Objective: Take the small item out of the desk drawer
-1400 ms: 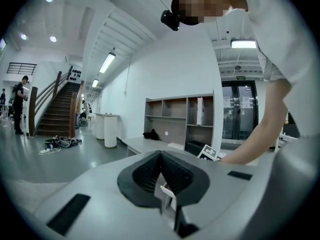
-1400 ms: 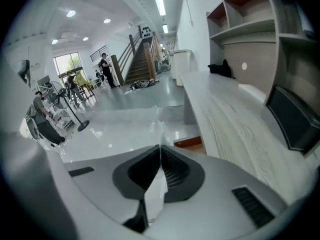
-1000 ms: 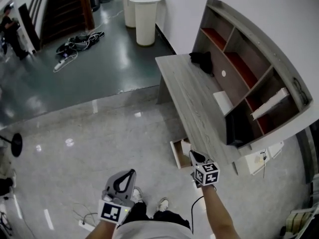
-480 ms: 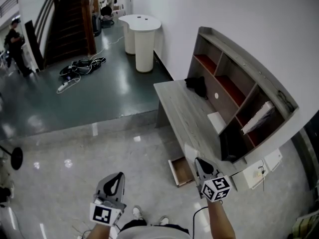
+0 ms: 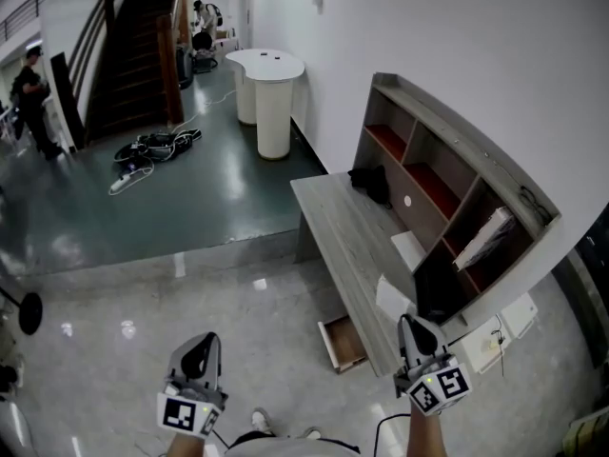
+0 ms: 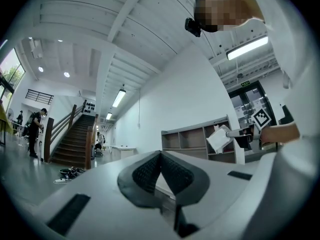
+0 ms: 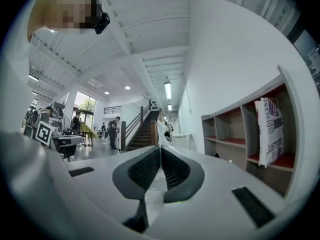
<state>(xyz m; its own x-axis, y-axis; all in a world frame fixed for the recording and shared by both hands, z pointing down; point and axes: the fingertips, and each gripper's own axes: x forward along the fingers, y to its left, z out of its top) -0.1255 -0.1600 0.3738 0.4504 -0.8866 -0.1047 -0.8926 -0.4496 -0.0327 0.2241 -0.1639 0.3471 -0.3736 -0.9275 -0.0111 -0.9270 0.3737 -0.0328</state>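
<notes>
Thin, flat white card (image 5: pixel 392 298)

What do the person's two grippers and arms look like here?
The left gripper and right gripper are light grey shells that taper to pointed fingers lined with dark ribbed pads. Each carries a cube with black-and-white square markers. A thin dark cable runs by the right wrist. The right forearm is unsleeved, and the top looks white.
</notes>
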